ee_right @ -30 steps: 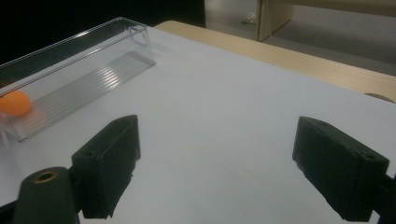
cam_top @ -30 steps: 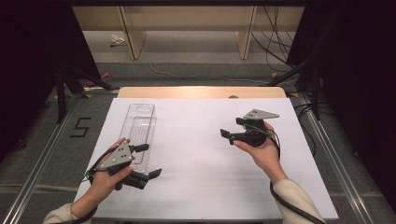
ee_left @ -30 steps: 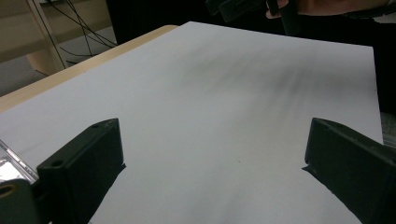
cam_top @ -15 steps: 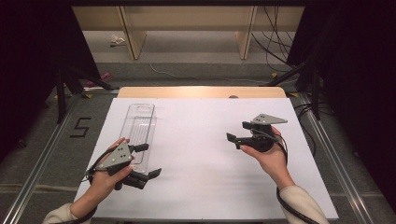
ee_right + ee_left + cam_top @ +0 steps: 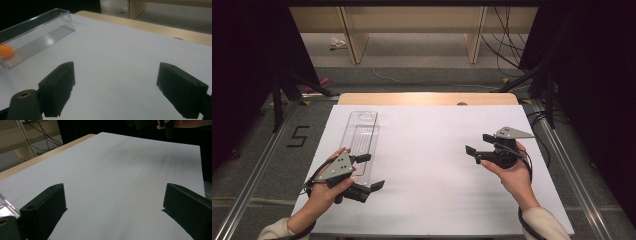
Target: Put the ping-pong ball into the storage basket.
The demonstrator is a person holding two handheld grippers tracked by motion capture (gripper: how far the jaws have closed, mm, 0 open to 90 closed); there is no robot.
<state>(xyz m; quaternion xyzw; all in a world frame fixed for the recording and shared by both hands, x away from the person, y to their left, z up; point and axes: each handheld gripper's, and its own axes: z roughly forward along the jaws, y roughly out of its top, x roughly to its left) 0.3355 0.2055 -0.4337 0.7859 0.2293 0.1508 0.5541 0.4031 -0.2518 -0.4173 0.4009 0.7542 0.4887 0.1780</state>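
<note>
The left claw [image 5: 371,171] hovers over the near left part of the white surface [image 5: 427,150], its jaws spread wide with nothing between them, just beside the near end of a clear plastic tray [image 5: 364,135]. In the right gripper view an orange ball [image 5: 6,51] sits inside that tray [image 5: 37,32], at its near end. The right claw [image 5: 478,145] is held well apart on the right side, jaws also wide and empty, pointing left toward the tray.

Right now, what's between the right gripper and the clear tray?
Nothing: in the high view, only bare white table lies between the right gripper and the clear tray.
</note>
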